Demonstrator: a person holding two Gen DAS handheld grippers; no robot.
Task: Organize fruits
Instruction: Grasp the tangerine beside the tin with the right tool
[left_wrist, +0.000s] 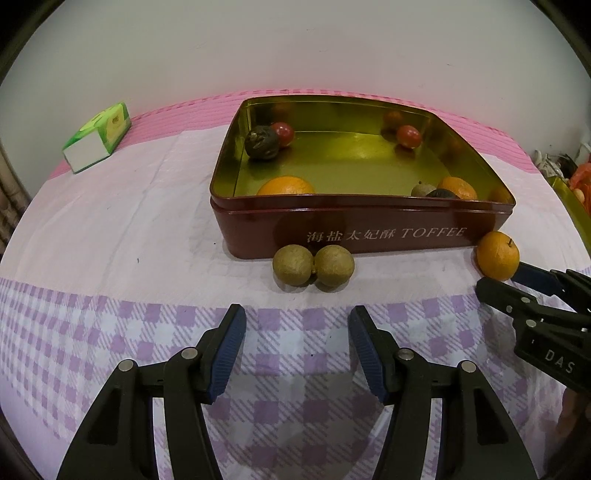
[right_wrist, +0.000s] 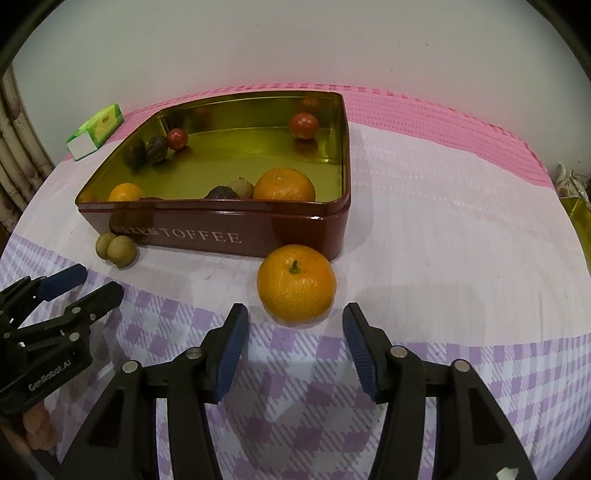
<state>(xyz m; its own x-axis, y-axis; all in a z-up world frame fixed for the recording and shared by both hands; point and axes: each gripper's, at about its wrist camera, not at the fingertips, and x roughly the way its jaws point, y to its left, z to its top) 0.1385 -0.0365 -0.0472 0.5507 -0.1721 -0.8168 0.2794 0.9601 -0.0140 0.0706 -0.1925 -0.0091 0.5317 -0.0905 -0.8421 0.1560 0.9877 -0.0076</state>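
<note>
Maroon tin (left_wrist: 369, 236) | side reads "TOFFEE" | Chinese characters alongside

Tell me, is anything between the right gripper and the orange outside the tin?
Nothing but bare checked cloth. The right wrist view shows the orange just ahead of the open right gripper, untouched.
</note>
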